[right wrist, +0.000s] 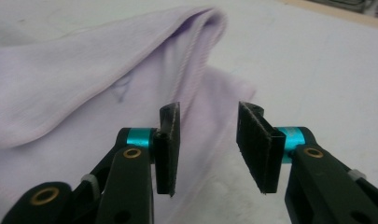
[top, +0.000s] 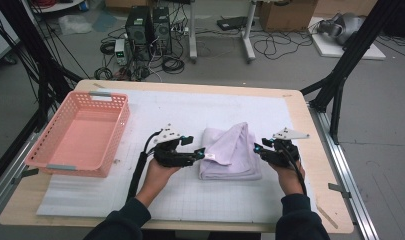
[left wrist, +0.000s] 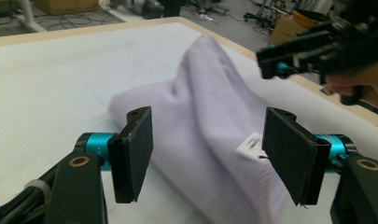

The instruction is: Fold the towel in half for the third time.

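A folded lilac towel (top: 231, 152) is lying on the white mat (top: 155, 107) near the middle of the desk (top: 310, 135), well to the right of the pink basket (top: 82, 132), which is standing empty at the desk's left side. The towel is being flanked by both tools: the left hand-held gripper (top: 200, 153) is being held just at the towel's left edge, beside the small white label (left wrist: 250, 145), and the right hand-held gripper (top: 257, 148) just at its right edge. Both are being held released; in the left gripper view the jaws are standing wide with the towel's near end between them but unpressed, and in the right gripper view the jaws are standing apart over the towel's hemmed fold (right wrist: 196, 51), no cloth being pinched. The top layer is sitting raised in a ridge rather than flat. The step in hand is judged to be a pause between folds, with the towel let go and a fresh grip being lined up. The next move is judged to call for each gripper being lowered onto an edge of the towel and clenched on all layers together, evenly on both sides, so that the stack is not being skewed when lifted toward the basket or folded over.
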Available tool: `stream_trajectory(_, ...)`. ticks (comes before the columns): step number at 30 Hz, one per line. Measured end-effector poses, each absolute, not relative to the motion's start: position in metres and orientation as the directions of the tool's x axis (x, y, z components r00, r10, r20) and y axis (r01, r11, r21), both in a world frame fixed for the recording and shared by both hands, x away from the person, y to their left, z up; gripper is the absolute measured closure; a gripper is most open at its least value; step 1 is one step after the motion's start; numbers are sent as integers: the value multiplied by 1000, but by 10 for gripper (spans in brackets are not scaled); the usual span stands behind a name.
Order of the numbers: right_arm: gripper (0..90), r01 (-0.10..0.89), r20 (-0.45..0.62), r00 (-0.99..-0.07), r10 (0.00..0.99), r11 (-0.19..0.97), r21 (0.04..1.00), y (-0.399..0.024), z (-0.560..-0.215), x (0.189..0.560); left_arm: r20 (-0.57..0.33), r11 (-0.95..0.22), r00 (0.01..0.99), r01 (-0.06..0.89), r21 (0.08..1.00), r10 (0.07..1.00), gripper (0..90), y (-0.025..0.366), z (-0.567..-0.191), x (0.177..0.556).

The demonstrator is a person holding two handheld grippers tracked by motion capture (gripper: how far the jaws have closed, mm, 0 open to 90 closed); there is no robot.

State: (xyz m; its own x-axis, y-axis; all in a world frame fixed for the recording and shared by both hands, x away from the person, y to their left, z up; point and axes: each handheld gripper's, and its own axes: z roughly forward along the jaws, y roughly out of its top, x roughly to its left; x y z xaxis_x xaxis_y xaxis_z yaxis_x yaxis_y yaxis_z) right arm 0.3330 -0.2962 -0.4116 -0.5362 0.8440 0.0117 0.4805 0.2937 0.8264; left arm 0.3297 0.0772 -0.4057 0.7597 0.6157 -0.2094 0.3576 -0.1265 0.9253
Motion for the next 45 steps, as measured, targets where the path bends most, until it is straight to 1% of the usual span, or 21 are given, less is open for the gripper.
stream_trajectory(4,598,491,38,-575,818,308,815,-289,-422,319,-210,-108,725,366,924,656,319,104,-412,329)
stream_trajectory(6,590,496,52,-589,806,310,811,-285,-426,314,-194,-115,712,361,925,675,308,117,-415,328)
stream_trajectory(9,578,516,93,-593,800,289,806,-279,-429,307,-181,-128,695,367,921,696,308,132,-421,326)
stream_trajectory(12,597,548,65,-592,803,342,763,-273,-436,308,-169,-138,685,369,919,709,306,144,-425,324)
stream_trajectory(13,606,567,88,-581,809,325,757,-272,-439,309,-170,-136,683,371,919,711,307,147,-426,323)
stream_trajectory(14,638,578,111,-572,813,304,757,-273,-440,309,-170,-138,681,373,917,712,307,150,-427,322)
stream_trajectory(15,703,585,124,-572,811,296,755,-274,-440,309,-169,-141,681,376,916,713,307,152,-429,321)
stream_trajectory(16,797,591,142,-580,802,294,751,-275,-440,308,-169,-146,679,381,913,714,308,154,-430,320)
stream_trajectory(19,827,563,106,-600,793,325,760,-276,-436,305,-160,-163,682,384,909,713,308,159,-434,317)
stream_trajectory(24,825,525,37,-560,828,321,788,-286,-424,294,-174,-144,682,382,913,710,309,165,-432,313)
stream_trajectory(28,813,554,48,-522,851,296,779,-295,-420,283,-183,-136,690,381,914,700,309,166,-433,311)
stream_trajectory(29,787,570,53,-520,852,300,765,-296,-423,282,-188,-134,690,385,913,699,309,165,-433,311)
stream_trajectory(31,679,580,36,-507,861,310,753,-296,-429,282,-192,-139,692,391,910,696,308,164,-435,310)
stream_trajectory(32,666,573,43,-503,863,296,764,-297,-429,281,-188,-143,696,388,911,693,308,164,-435,310)
stream_trajectory(34,619,536,39,-513,858,284,795,-296,-423,279,-190,-143,696,391,909,693,308,164,-434,309)
stream_trajectory(37,587,472,42,-550,834,269,839,-290,-414,277,-185,-141,693,386,912,697,308,166,-434,309)
stream_trajectory(39,571,447,34,-590,806,291,846,-281,-413,277,-189,-134,687,388,912,702,308,168,-434,309)
stream_trajectory(42,569,430,27,-642,767,331,840,-267,-417,280,-193,-129,683,391,911,704,308,170,-434,309)
stream_trajectory(45,610,445,36,-660,750,352,823,-255,-422,289,-200,-125,680,397,909,706,308,171,-435,309)
